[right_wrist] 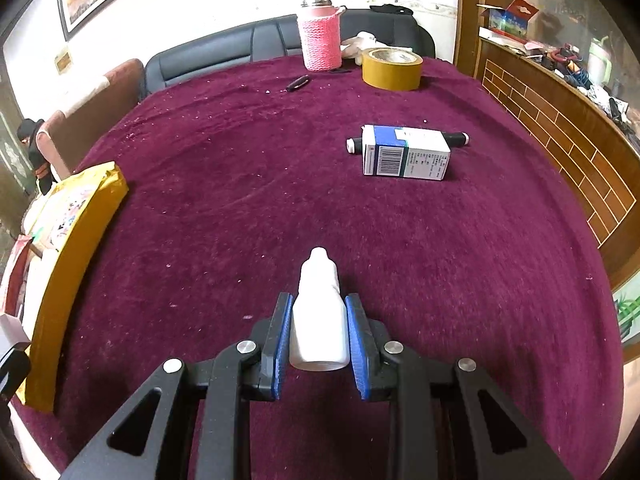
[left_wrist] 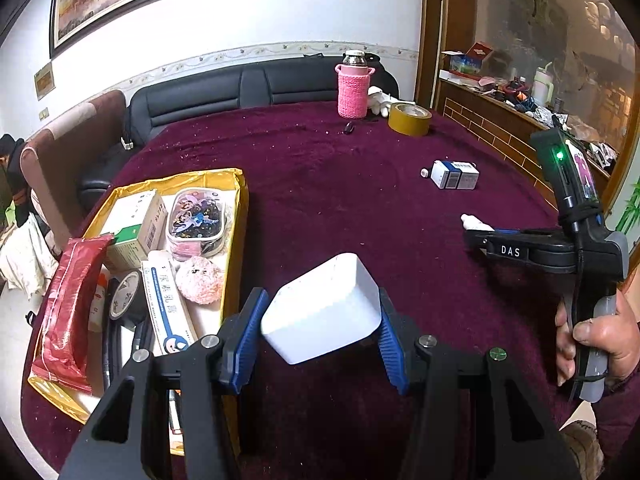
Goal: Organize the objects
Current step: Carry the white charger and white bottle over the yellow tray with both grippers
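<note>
The left gripper (left_wrist: 320, 324) clamps a white box (left_wrist: 322, 310) between its blue pads; the right gripper (right_wrist: 318, 334) pinches a white dropper bottle (right_wrist: 319, 316) above the maroon tablecloth (right_wrist: 240, 184).

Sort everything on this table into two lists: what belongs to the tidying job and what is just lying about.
Part of the job:
- white box in the left hand-held gripper
- white dropper bottle in the right hand-held gripper
- yellow tray of sorted items
- blue and white carton, probably next

Probably just lying about:
- pink knitted flask
- yellow tape roll
</note>
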A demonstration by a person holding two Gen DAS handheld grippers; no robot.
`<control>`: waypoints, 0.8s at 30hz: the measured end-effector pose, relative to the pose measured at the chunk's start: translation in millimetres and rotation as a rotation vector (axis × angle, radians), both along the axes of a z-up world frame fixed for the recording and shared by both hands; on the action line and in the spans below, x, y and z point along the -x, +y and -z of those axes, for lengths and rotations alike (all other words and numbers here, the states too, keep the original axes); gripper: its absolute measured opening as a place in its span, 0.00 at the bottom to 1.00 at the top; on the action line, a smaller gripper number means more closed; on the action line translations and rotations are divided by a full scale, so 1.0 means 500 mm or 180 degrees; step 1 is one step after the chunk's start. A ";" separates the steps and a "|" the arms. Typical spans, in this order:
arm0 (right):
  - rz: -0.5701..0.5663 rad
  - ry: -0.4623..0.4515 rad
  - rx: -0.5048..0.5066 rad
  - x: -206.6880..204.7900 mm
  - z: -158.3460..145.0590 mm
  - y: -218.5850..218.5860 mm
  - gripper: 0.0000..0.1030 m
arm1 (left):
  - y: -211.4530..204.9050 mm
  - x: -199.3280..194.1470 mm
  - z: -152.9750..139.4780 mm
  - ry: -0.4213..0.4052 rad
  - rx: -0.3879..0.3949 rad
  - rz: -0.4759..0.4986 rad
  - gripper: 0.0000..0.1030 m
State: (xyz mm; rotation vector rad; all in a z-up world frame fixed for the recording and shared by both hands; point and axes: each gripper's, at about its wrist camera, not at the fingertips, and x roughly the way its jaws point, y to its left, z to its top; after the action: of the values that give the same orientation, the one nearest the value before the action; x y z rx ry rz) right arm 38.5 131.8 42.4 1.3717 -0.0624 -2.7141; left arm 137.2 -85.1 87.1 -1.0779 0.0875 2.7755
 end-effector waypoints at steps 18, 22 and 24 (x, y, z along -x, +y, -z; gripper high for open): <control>-0.0392 0.0180 0.0372 -0.080 -0.085 -0.075 0.28 | -0.059 -0.048 -0.040 0.0270 0.0068 -0.0229 0.50; -0.0530 0.0231 0.0369 -0.093 -0.105 -0.116 0.28 | -0.096 -0.055 -0.044 0.0334 0.0100 -0.0381 0.50; -0.0608 0.0240 0.0379 -0.098 -0.113 -0.138 0.28 | -0.116 -0.057 -0.043 0.0347 0.0101 -0.0452 0.50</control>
State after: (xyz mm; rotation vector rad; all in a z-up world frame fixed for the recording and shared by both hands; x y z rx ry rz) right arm 87.5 62.6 98.9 1.1775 -0.0813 -2.5567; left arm 165.6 -142.9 108.6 -0.9754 0.0709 2.9691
